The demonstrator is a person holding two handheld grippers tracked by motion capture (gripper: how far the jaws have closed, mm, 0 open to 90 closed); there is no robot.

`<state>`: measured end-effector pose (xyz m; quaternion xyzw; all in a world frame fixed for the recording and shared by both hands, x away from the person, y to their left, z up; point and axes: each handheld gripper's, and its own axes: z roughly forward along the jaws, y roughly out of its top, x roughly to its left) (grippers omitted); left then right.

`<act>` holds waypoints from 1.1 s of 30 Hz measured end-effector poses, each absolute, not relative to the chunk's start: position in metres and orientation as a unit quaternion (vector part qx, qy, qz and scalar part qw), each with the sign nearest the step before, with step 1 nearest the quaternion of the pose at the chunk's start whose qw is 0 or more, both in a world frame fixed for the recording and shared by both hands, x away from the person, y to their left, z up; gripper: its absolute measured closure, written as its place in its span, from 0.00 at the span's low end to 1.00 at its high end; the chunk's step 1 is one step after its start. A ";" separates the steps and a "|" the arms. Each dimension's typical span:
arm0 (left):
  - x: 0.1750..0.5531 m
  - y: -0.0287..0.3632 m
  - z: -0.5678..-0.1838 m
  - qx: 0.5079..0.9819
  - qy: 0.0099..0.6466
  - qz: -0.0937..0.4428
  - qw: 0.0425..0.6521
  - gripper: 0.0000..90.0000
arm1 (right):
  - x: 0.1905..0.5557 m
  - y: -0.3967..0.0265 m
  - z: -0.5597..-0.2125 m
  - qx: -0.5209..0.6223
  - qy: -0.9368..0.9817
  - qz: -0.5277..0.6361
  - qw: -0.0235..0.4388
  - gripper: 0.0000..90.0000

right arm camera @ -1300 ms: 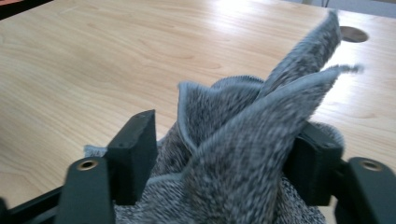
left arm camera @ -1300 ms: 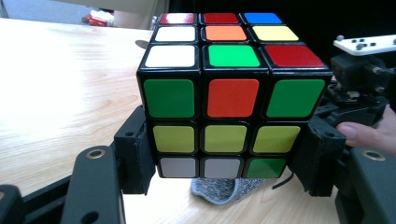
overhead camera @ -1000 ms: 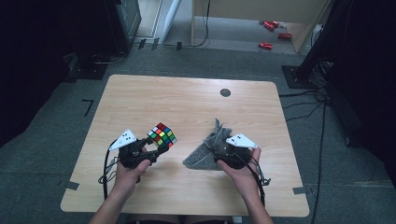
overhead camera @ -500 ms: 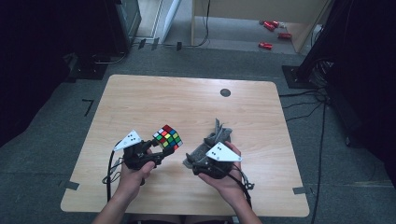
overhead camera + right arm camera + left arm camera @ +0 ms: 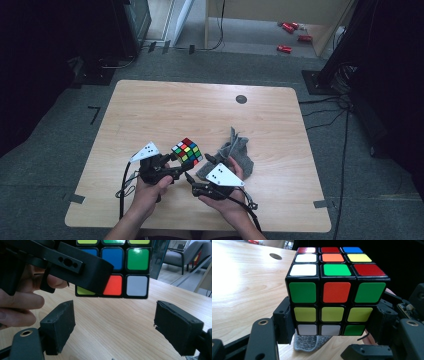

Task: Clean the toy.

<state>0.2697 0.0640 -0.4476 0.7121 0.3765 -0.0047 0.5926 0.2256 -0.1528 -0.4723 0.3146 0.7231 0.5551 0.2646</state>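
High view: the left claw [image 5: 172,161] is clenched on a Rubik's cube [image 5: 187,151], which it holds up off the wooden desk [image 5: 165,107], the cube sitting at the claw's far tip. Just beside it, the right claw [image 5: 199,176] points toward the cube with its jaws apart and nothing between them. A crumpled grey cloth [image 5: 235,152] lies on the desk just beyond and to the outer side of the right claw.

Left gripper view: the Rubik's cube [image 5: 334,287] sits squarely between this claw's black jaws, which press on its lower side faces. A corner of the grey cloth [image 5: 308,342] shows on the desk [image 5: 244,287] below the cube.

Right gripper view: this claw [image 5: 113,322] is released, its pads wide apart over bare desk [image 5: 112,322]. The cube [image 5: 125,265] hangs above and ahead of the jaws, with the left claw's black jaw across its lower face.
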 end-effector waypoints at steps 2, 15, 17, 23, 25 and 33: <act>0.269 0.062 -0.448 0.713 0.378 -0.006 0.591 0.38 | 0.225 -0.152 -0.474 0.315 0.721 0.555 0.269 0.19; 0.269 0.054 -0.453 0.722 0.372 -0.022 0.583 0.38 | 0.222 -0.153 -0.473 0.311 0.710 0.567 0.280 0.34; 0.269 0.054 -0.453 0.721 0.373 -0.026 0.584 0.38 | 0.222 -0.153 -0.473 0.310 0.709 0.567 0.282 0.36; 0.271 0.055 -0.455 0.719 0.375 -0.038 0.584 0.37 | 0.220 -0.154 -0.475 0.309 0.708 0.562 0.296 0.38; 0.272 0.057 -0.454 0.715 0.375 -0.042 0.589 0.35 | 0.220 -0.154 -0.475 0.309 0.709 0.561 0.296 0.38; 0.275 0.064 -0.451 0.706 0.371 -0.039 0.602 0.32 | 0.220 -0.154 -0.476 0.316 0.717 0.553 0.284 0.39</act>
